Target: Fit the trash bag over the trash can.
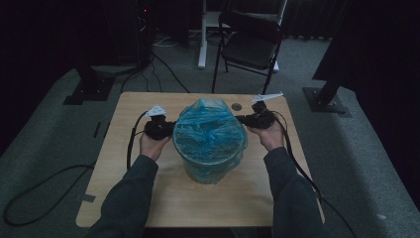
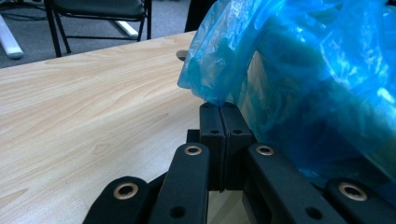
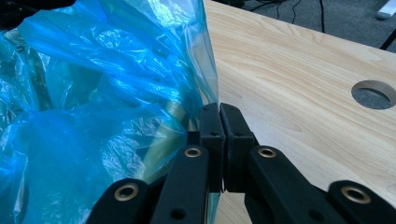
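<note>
Fingers on both sides are pressed fully together, each pair pinching a fold of the blue bag: my left fingers at its left edge, my right fingers at its right edge. That bag lines a bin standing mid-bench. I judge the film light, limp and slippery, easy to tear, so the doubled rim is where to grip. Beyond the bench stands a chair.
</note>
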